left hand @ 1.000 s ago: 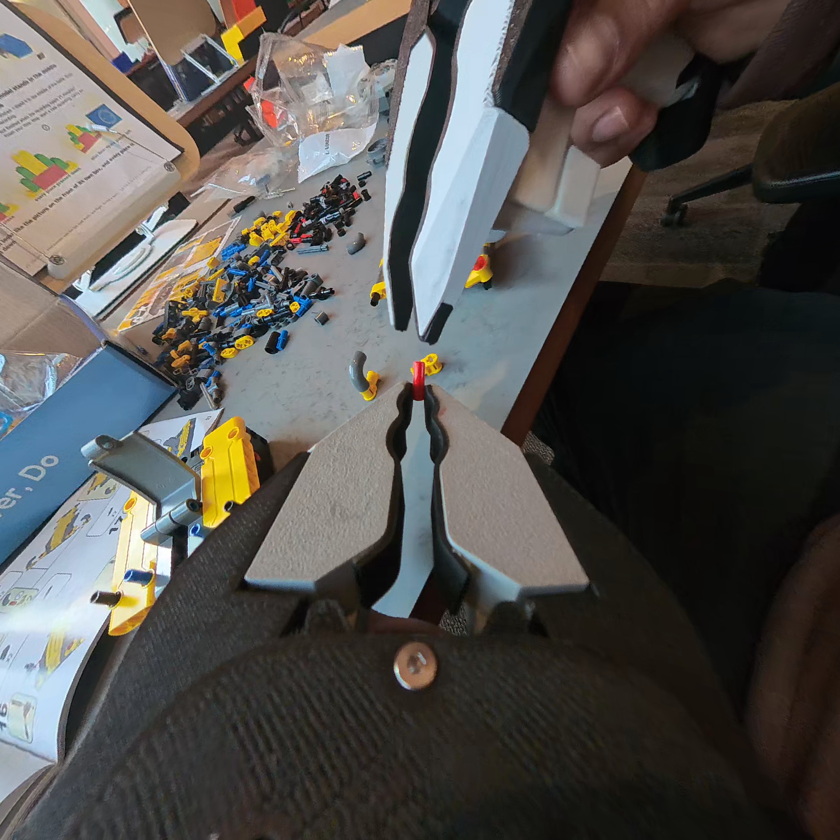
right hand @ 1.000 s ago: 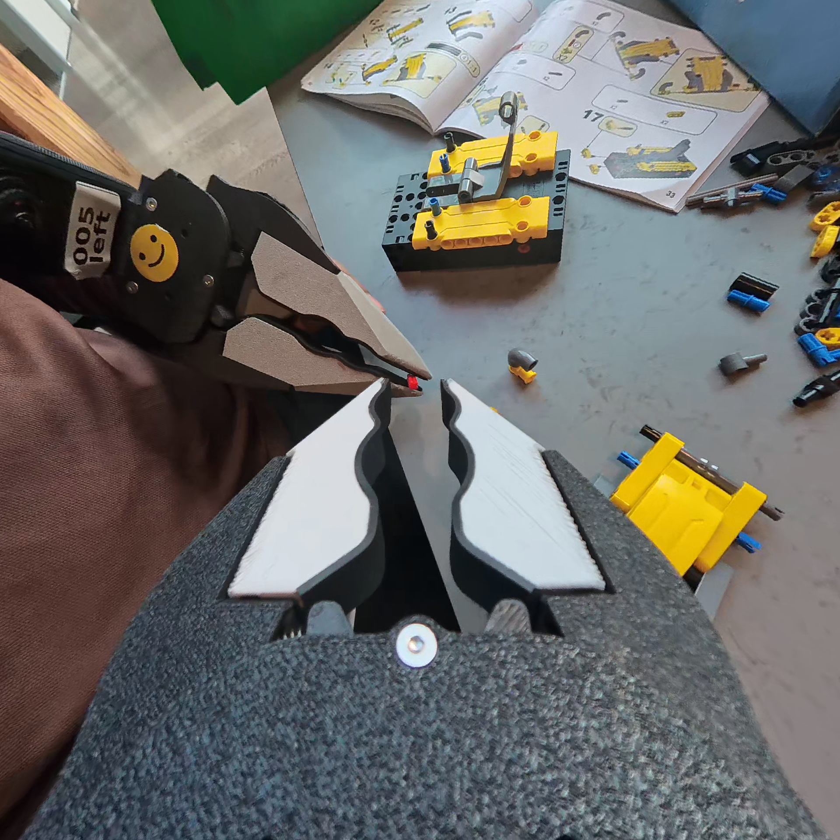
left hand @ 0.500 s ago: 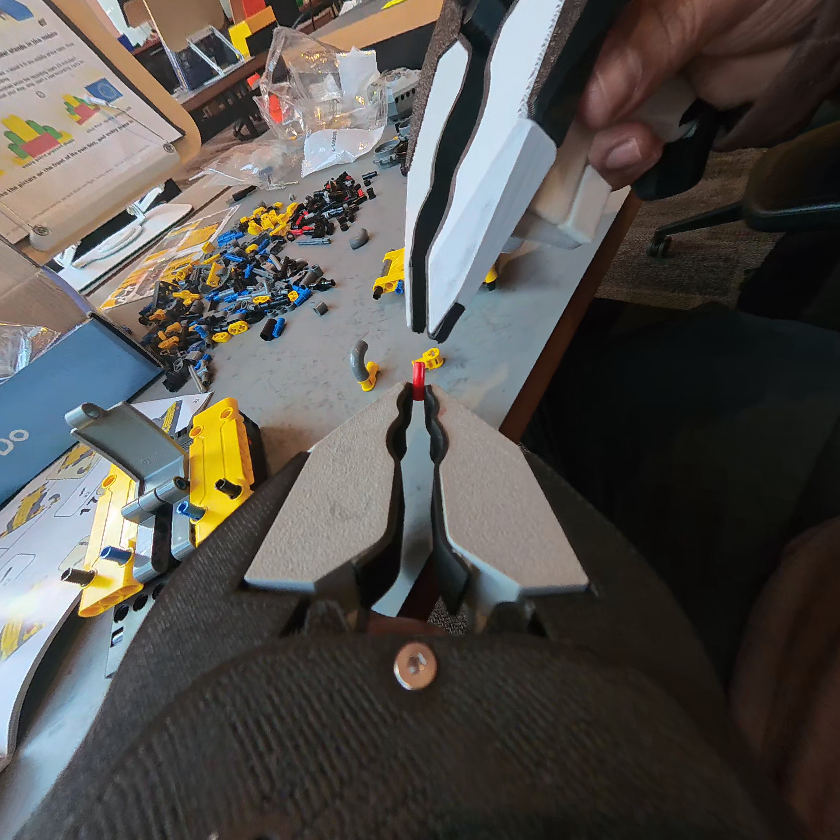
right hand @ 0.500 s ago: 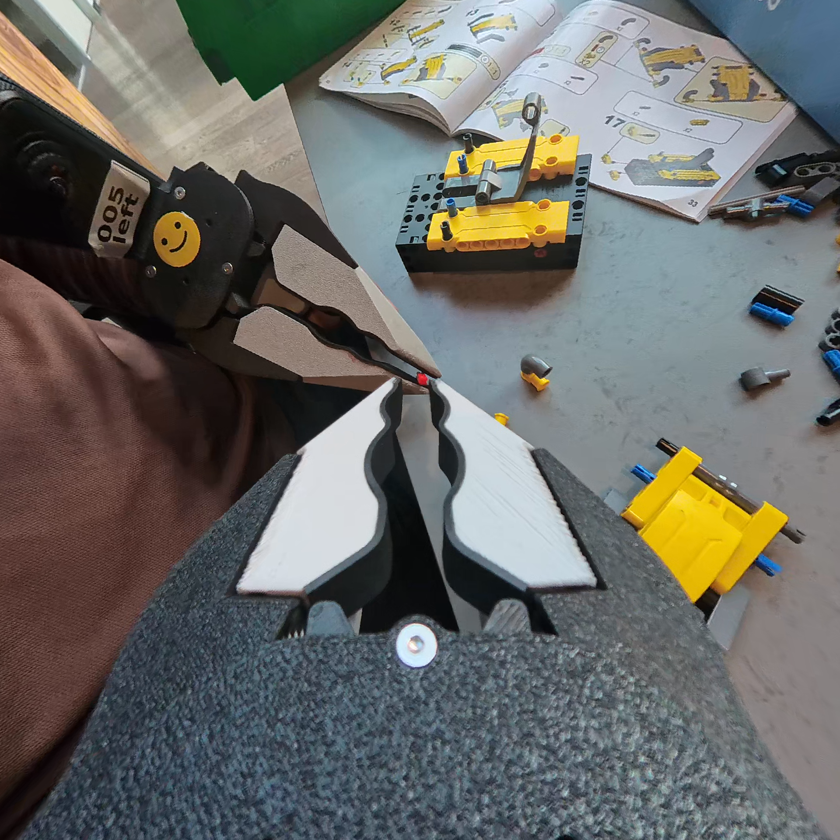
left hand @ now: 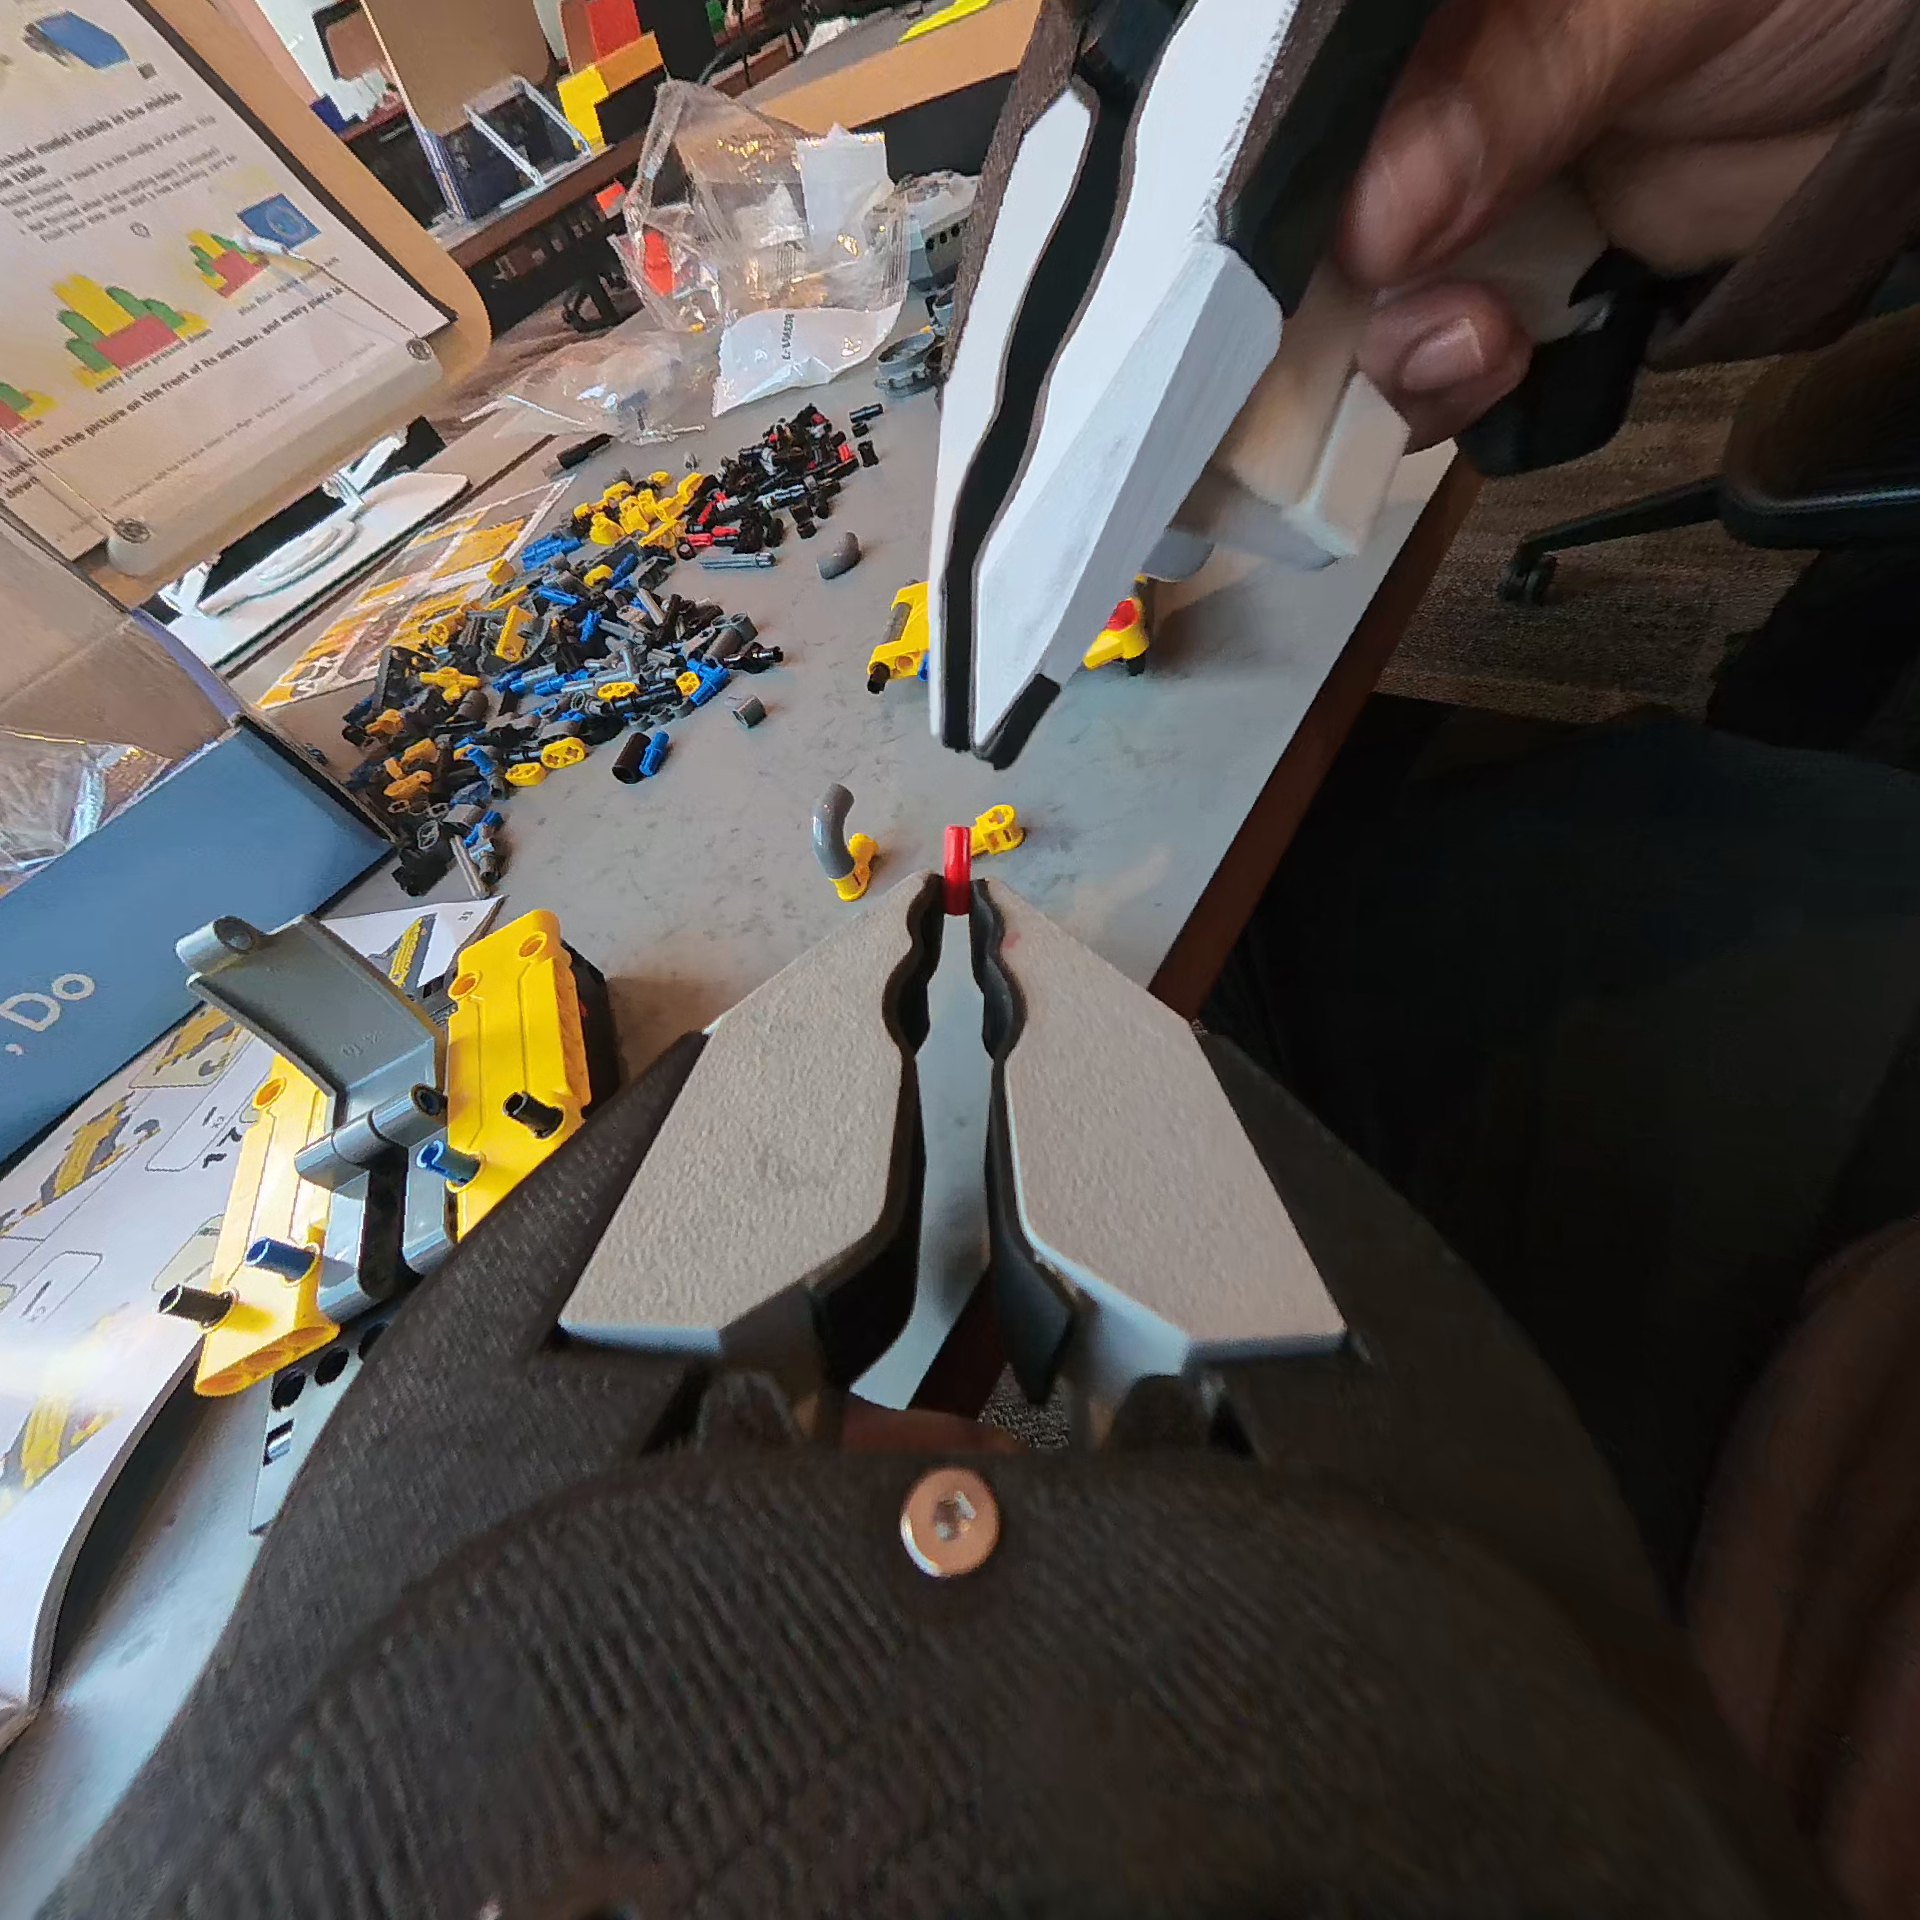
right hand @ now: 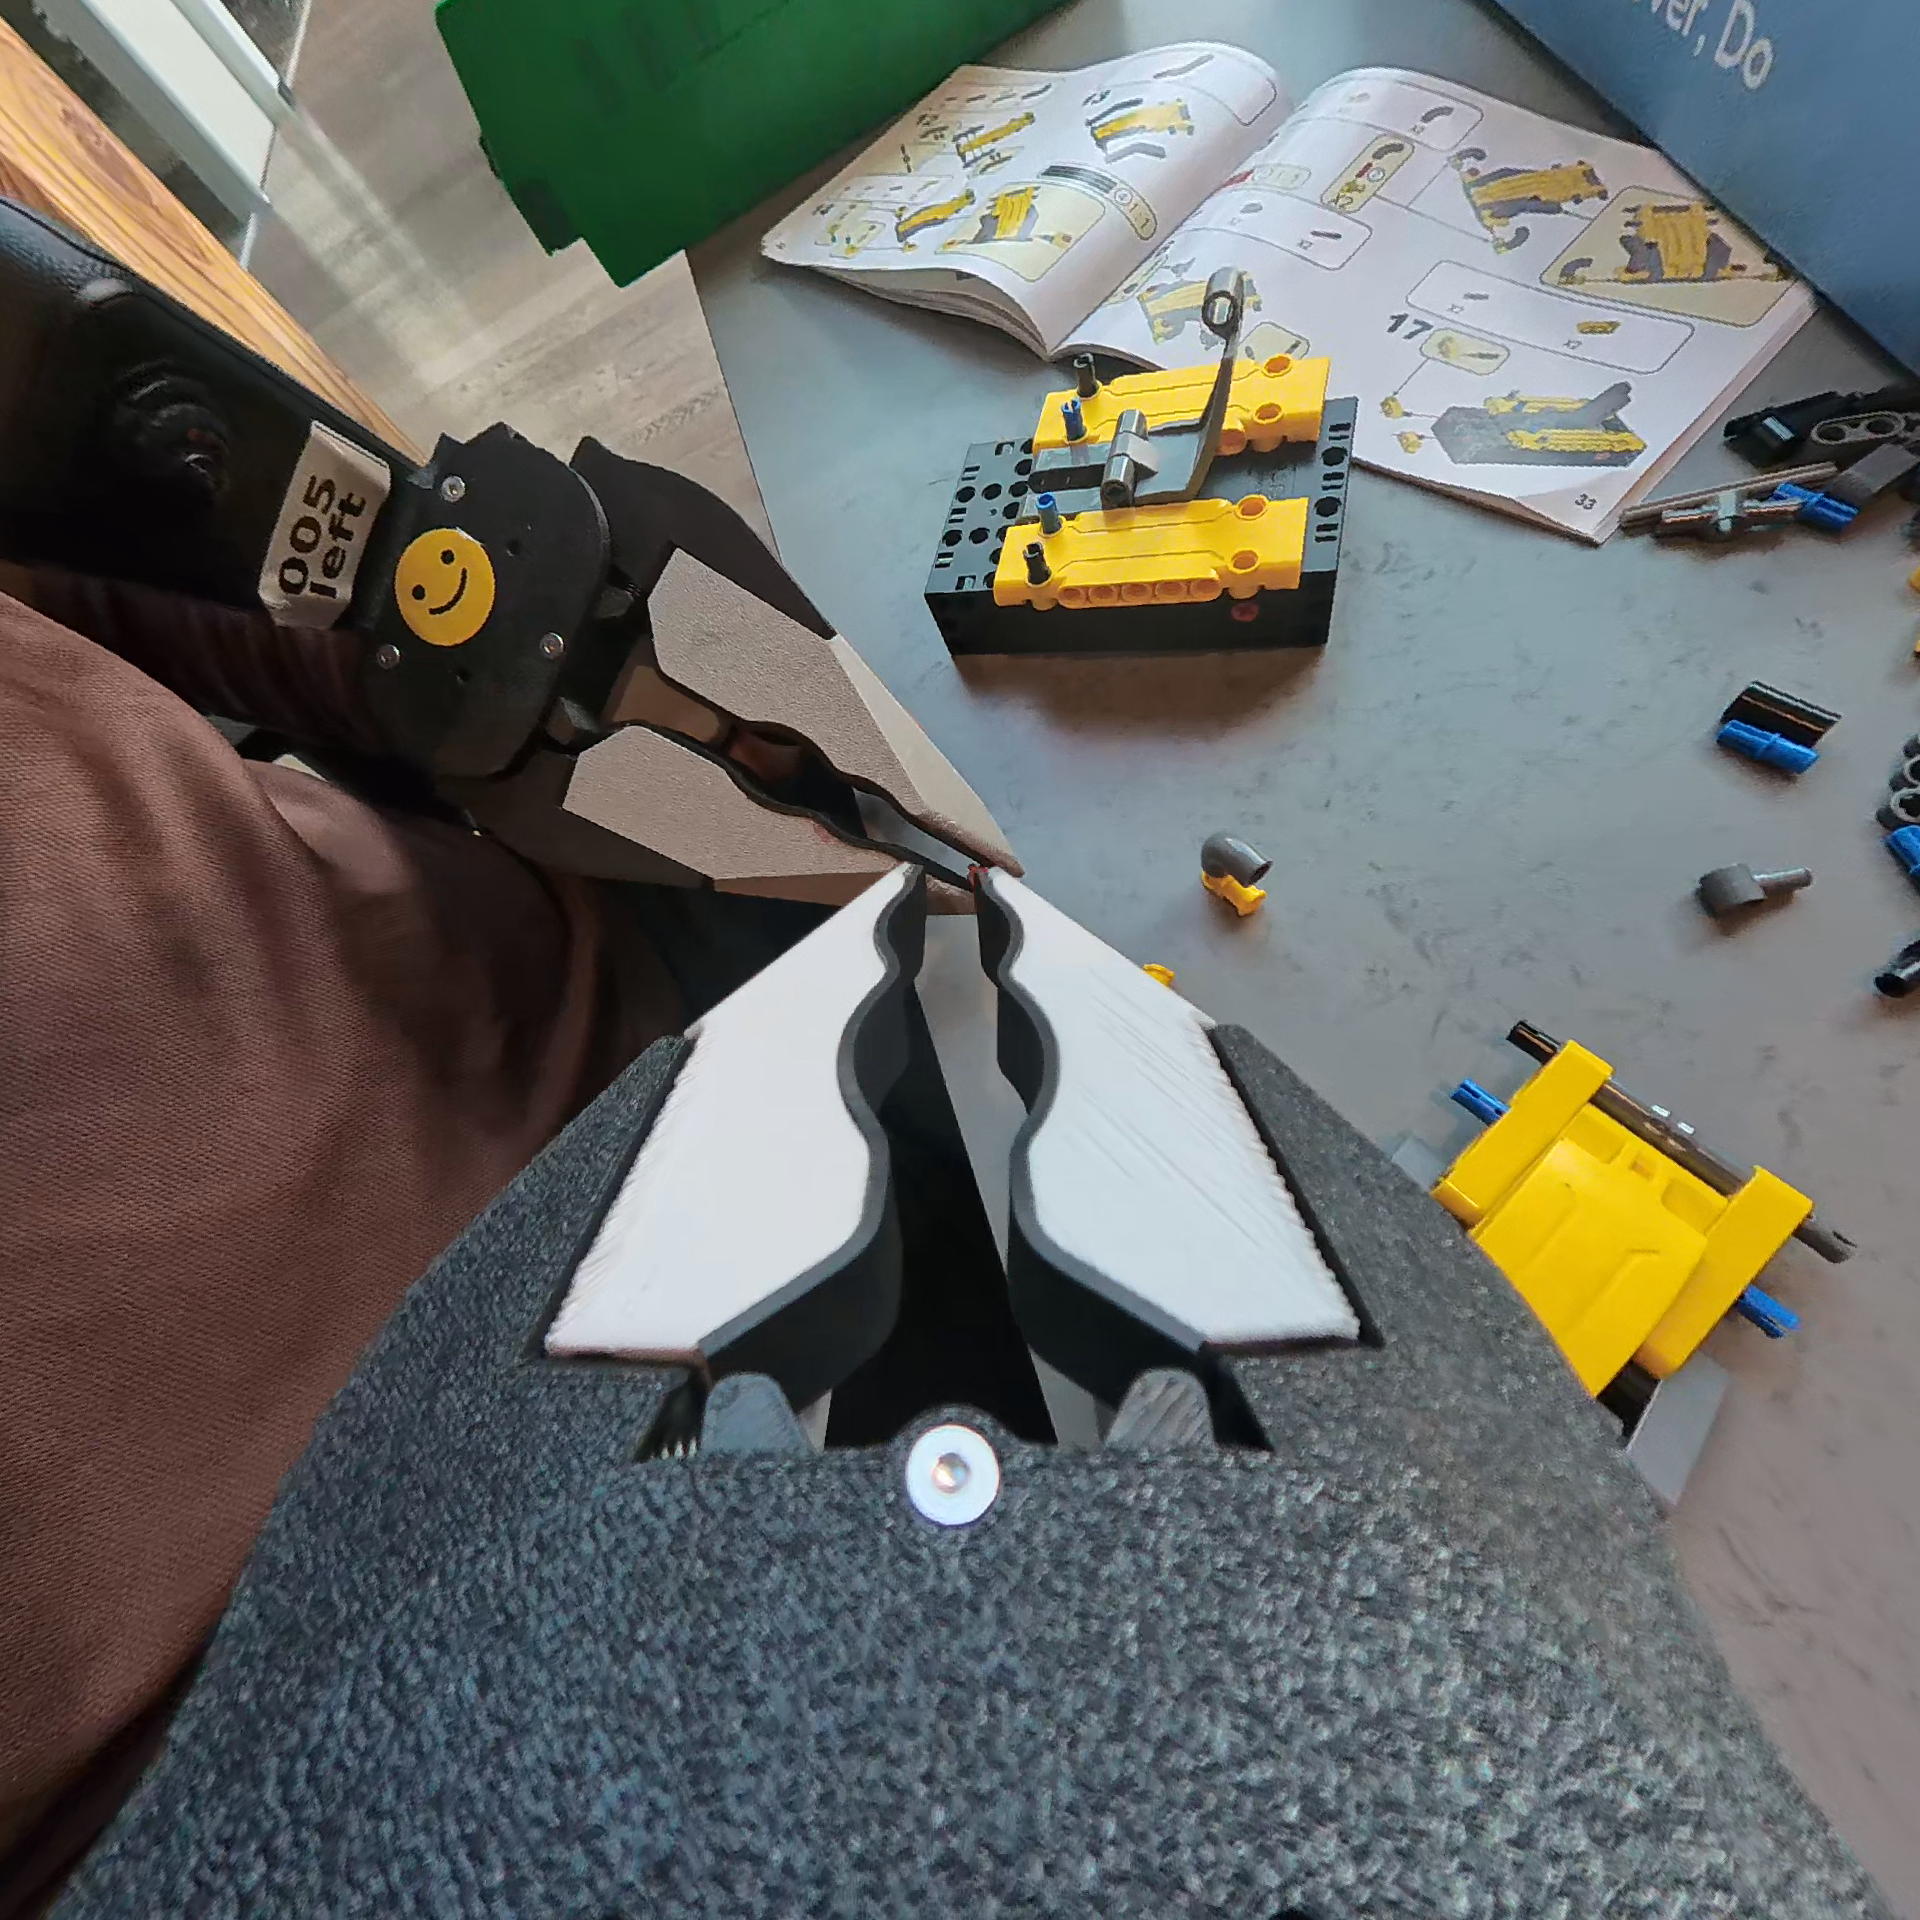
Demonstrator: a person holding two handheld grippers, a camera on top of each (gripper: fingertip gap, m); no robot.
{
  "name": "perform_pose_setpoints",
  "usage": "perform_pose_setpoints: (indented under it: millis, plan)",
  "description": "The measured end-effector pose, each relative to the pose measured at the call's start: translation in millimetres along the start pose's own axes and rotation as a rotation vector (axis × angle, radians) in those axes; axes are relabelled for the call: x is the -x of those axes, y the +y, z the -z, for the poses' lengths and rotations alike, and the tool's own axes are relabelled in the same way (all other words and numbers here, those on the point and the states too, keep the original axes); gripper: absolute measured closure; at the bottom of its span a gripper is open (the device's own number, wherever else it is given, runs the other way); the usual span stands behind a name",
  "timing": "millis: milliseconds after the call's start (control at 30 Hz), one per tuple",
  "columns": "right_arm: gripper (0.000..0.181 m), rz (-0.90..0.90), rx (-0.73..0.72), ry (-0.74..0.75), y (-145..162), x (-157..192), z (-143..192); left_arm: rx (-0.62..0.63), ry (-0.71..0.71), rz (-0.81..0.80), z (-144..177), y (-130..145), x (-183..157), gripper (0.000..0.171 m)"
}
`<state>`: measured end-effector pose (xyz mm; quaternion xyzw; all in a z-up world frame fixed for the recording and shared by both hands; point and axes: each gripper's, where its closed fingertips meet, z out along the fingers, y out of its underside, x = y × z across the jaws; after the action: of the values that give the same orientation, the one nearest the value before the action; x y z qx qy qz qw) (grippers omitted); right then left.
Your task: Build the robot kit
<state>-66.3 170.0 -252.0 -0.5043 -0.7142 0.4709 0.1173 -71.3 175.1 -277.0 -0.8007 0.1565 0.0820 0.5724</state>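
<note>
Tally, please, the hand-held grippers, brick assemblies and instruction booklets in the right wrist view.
Hand-held grippers: 2, left hand-held gripper and right hand-held gripper
Brick assemblies: 2, black-and-yellow assembly and yellow assembly
Instruction booklets: 1
Total: 5

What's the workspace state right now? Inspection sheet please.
Surface: grey table, worn, mostly covered on its far side.
Job's things: small red piece; black and yellow assembly beside the open instruction booklet.
Clutter: pile of loose parts; grey elbow piece; yellow sub-assembly; clear plastic bags; blue box.
Grippers: left hand-held gripper shut on the red piece; right hand-held gripper nearly closed, tips at the red piece, contact unclear.
Cables: nothing seen.
Surroundings: office chair, illustrated sign.
</note>
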Motion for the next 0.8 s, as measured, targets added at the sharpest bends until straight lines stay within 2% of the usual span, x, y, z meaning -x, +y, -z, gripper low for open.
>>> perform_pose_setpoints:
  millis: [267,800]
  plan:
    - [0.174,-0.021,-0.030,-0.034,-5.0,6.1,-1.4,-0.034,-0.026,0.021,4.1,-8.0,5.8,0.169]
    - [0.180,-0.013,-0.071,0.012,-10.8,0.1,-1.5,-0.076,-0.042,0.006,7.7,-16.2,8.2,0.169]
